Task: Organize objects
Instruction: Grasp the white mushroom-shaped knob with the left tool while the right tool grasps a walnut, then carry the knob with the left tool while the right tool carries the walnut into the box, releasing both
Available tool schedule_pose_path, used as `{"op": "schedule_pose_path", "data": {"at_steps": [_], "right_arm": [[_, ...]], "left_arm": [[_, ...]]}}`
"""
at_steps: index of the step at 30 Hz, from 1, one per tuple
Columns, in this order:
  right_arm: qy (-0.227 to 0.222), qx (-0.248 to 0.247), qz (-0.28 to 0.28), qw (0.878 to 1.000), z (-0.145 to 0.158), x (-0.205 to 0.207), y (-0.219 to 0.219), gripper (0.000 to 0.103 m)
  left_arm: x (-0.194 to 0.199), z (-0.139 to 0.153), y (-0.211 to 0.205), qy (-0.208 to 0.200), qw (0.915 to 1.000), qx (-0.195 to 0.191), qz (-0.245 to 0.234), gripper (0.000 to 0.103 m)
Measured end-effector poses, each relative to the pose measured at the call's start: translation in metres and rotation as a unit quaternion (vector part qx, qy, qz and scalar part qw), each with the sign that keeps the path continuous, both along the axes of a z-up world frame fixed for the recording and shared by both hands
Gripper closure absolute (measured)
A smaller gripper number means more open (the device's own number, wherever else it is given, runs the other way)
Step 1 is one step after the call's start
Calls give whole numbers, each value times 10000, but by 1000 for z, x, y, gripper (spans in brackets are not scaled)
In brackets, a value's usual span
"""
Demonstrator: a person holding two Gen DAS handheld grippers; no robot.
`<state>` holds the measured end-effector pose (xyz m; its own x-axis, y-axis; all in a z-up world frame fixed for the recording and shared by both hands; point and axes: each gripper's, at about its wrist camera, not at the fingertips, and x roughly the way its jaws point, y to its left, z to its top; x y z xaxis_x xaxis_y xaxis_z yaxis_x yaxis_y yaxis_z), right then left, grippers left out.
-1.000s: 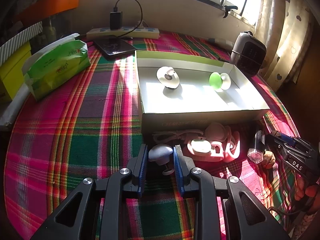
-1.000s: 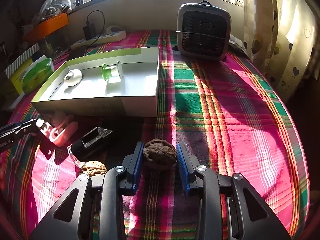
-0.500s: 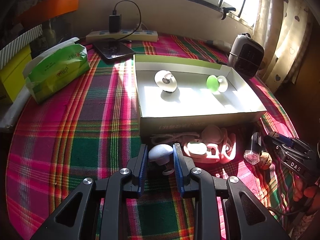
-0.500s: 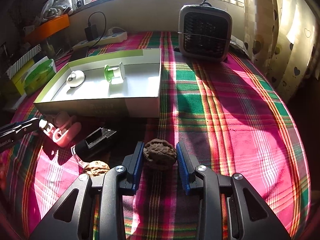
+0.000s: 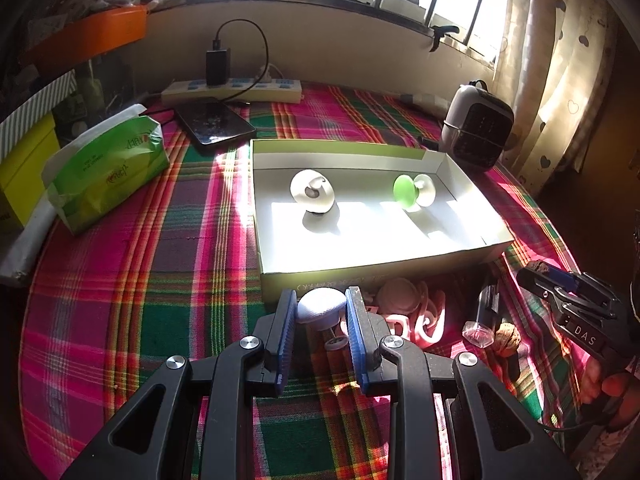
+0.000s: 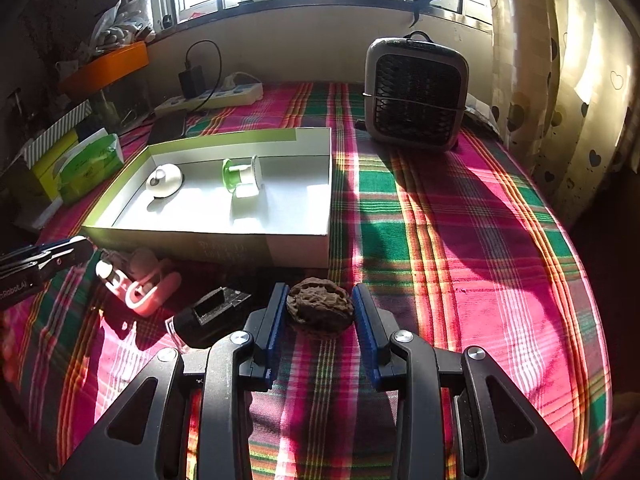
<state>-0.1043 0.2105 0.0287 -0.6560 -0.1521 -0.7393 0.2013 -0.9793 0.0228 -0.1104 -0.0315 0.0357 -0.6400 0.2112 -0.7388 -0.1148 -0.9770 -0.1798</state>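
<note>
While two suction hooks already lie in the box (image 5: 384,270), left hand-held gripper (image 5: 322,316) clamps a pale blue hook (image 5: 321,305) near its front wall; right hand-held gripper (image 6: 320,310) clamps a walnut (image 6: 320,307). Pink hooks (image 5: 416,312), vial, second walnut (image 5: 508,334) remain on the desk.

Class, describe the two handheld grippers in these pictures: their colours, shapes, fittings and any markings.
Both grippers match. The left gripper and right gripper have glossy black frames with triangular cut-outs, round silver screws at the joints, and two flat fingers faced with ribbed blue pads. White lettering reading DAS runs along the right gripper's side, seen from the left camera. No sleeves show.
</note>
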Motion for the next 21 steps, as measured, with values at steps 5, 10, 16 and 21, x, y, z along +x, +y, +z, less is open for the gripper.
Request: {"op": "schedule_pose_path", "data": {"at_steps": [5, 10, 16, 21], "right_arm": [[75, 16, 92, 9999, 8, -8, -6, 69], [119, 10, 175, 9998, 15, -20, -12, 69], [158, 73, 298, 9994, 22, -37, -19, 69], [164, 107, 390, 9990, 24, -54, -24, 69]], "left_arm": [[-8, 9, 7, 76, 9999, -12, -107, 80], [-20, 15, 15, 143, 9996, -4, -234, 80], [-36, 16, 23, 138, 9993, -45, -335, 80], [-50, 16, 29, 165, 9989, -113, -416, 80]]}}
